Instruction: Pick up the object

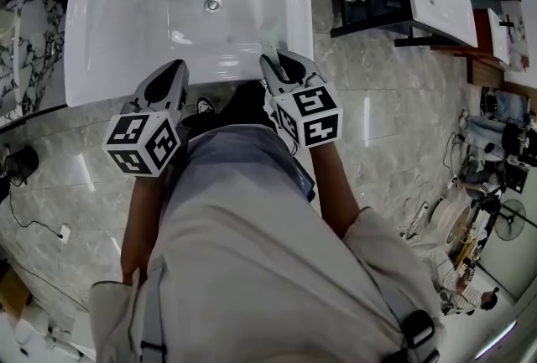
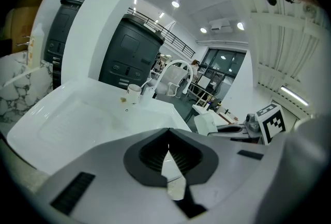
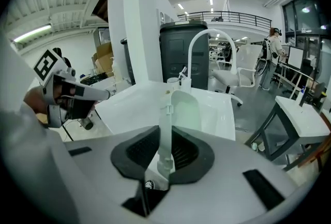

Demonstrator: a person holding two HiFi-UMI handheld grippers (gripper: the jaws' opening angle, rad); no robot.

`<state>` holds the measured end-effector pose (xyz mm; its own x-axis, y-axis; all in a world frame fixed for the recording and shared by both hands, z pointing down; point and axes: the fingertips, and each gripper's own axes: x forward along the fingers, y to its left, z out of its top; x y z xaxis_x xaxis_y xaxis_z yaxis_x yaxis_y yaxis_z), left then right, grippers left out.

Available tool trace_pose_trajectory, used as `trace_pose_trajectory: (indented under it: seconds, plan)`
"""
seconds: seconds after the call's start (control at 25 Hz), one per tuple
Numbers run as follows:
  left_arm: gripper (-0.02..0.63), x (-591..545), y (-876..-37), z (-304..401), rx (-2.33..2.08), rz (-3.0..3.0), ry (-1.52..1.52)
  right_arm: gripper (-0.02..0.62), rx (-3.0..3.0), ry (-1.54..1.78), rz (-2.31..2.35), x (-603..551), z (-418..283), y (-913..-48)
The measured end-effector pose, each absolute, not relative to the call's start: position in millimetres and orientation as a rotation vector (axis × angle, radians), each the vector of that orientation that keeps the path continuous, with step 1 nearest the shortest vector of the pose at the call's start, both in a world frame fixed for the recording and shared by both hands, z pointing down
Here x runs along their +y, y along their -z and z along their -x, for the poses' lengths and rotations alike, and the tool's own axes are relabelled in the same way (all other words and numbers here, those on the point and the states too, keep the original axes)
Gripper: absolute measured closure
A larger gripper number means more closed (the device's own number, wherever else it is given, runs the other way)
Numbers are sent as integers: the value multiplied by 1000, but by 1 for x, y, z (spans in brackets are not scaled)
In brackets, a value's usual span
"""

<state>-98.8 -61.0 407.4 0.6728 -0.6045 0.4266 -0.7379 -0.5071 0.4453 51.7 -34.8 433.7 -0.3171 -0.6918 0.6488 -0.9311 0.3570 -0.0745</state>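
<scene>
Glossy white sink [image 1: 109, 34]; right gripper [image 3: 166, 135] clamps smooth plastic scoop [image 3: 185, 109], left gripper [image 2: 168, 135] closed.

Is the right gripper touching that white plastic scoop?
Touching. The right gripper view shows the right gripper clamped on the white plastic scoop by its handle.

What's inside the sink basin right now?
Only the drain shows in the sink basin; the left gripper and the right gripper, shut on a white plastic tool, cover part of its near edge.
</scene>
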Motion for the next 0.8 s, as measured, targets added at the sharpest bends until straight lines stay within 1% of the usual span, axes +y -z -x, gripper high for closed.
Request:
trace_pose_trajectory:
  seconds: [0.28,0.8]
  plan:
    - [606,-59,-406,101,-1046,-2294,-286,528,-2166,-656,-1469,-33,-51,-418]
    - [606,-59,-401,96,-1066,-2307,-270,530,-2171,-626,-1459,-33,-52,-410]
